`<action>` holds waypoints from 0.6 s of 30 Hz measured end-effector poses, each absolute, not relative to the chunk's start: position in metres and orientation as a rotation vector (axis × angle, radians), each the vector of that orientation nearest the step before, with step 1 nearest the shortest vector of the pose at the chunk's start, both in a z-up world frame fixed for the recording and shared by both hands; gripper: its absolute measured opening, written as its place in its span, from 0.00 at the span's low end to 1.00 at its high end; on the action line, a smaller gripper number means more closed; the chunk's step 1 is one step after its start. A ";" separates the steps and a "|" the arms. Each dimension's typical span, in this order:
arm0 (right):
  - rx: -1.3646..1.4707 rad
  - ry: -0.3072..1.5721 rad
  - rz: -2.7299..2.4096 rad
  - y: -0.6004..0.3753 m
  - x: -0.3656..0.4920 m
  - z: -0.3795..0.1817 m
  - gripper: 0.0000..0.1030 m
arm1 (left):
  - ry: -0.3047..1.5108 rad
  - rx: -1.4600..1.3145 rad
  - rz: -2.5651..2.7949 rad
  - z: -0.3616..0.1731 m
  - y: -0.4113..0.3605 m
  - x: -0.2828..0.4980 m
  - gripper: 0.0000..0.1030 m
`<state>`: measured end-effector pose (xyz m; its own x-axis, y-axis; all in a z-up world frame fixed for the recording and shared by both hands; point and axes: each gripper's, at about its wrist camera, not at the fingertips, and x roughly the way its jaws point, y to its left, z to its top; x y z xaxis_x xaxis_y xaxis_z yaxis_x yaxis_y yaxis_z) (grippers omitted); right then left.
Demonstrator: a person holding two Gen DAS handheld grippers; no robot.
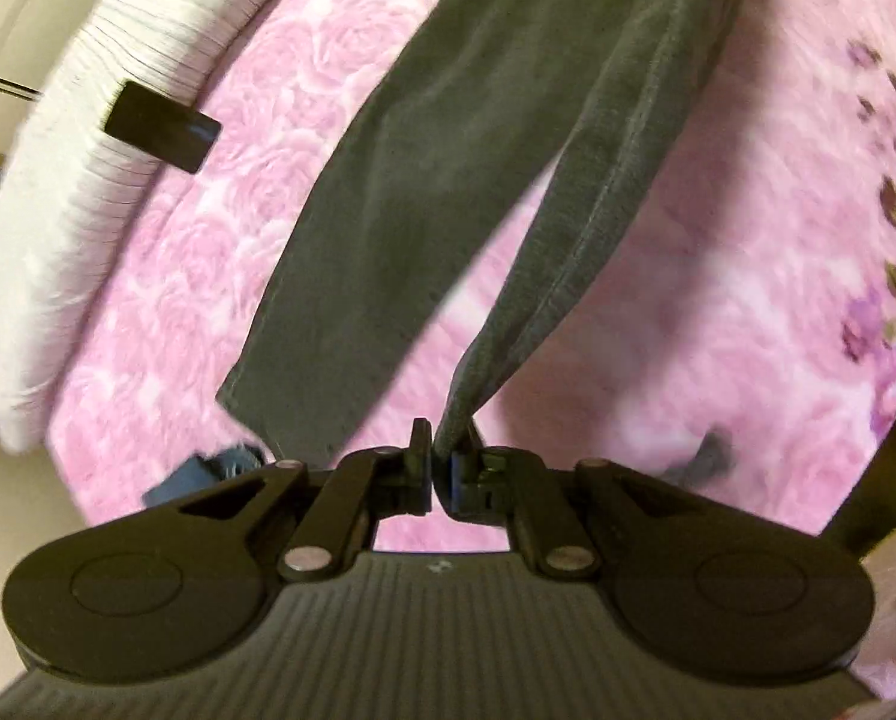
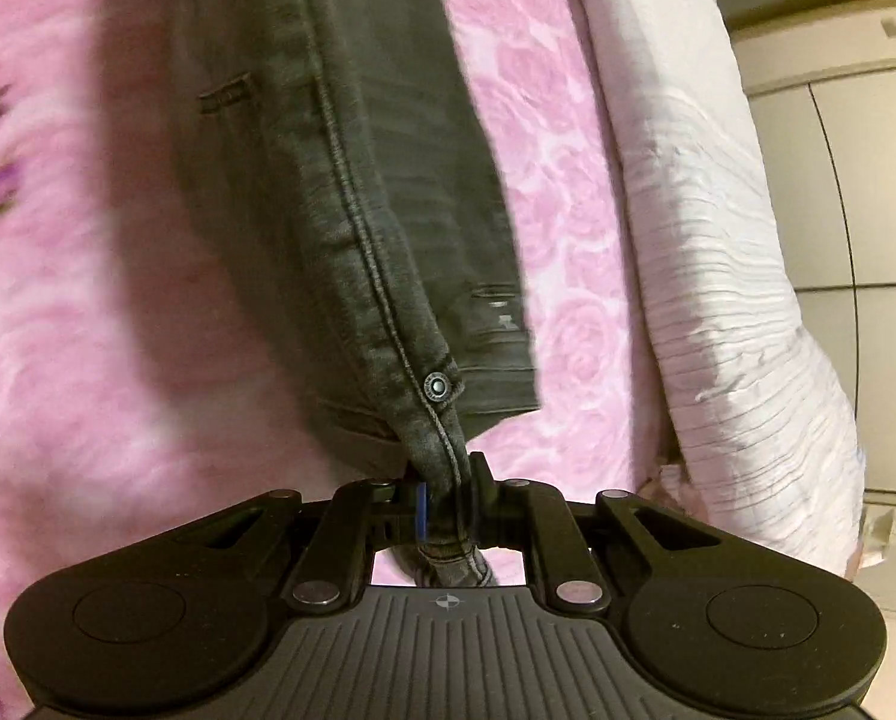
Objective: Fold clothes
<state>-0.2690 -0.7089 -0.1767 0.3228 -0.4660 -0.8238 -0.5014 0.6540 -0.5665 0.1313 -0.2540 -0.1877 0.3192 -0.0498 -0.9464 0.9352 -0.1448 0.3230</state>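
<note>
Above the bed (image 1: 148,324), with its pink rose-patterned blanket, I have both grippers clamped on a pair of dark grey jeans (image 1: 424,180). My left gripper (image 1: 433,462) has its fingers closed together on a bunched edge of the denim — the cloth runs up and away from the pinch in a narrow twisted strip along a stitched seam, then widens. Beside that strip, one trouser leg hangs flat, its hem (image 1: 256,420) low in the left wrist view, just over the blanket.

My right gripper (image 2: 448,510) has its fingers pressed on a thick fold of the same jeans (image 2: 340,192) near the waistband; a bit of cloth pokes out below the fingers toward the camera. A metal rivet (image 2: 437,387) sits on the seam just above the pinch, and a small pocket opening (image 2: 226,97) shows farther up the fabric. The jeans hang clear of the blanket near both grips and throw a soft shadow on it.

At the bed's edge lies a white ribbed cover (image 1: 88,138), and a black rectangular object (image 1: 163,126) rests on it — I cannot tell what it is. Something blue (image 1: 208,468) lies at the blanket's near edge, partly hidden by my left gripper. Both views are blurred.
</note>
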 end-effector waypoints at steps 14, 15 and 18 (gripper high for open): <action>-0.724 1.465 -0.009 -0.796 -0.118 -0.251 0.11 | 1.084 1.415 -1.144 -0.285 -0.392 0.302 0.06; -0.708 1.467 -0.001 -0.802 -0.114 -0.258 0.11 | 1.091 1.419 -1.132 -0.291 -0.397 0.305 0.07; -0.640 1.468 -0.005 -0.819 -0.103 -0.280 0.13 | 1.085 1.447 -1.084 -0.311 -0.408 0.310 0.11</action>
<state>-0.1025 -0.8189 -0.2800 0.1337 -0.3808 -0.9149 -0.3743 0.8354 -0.4024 0.3098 -0.4085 -0.3109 0.1998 0.0921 -0.9755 0.9755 -0.1120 0.1892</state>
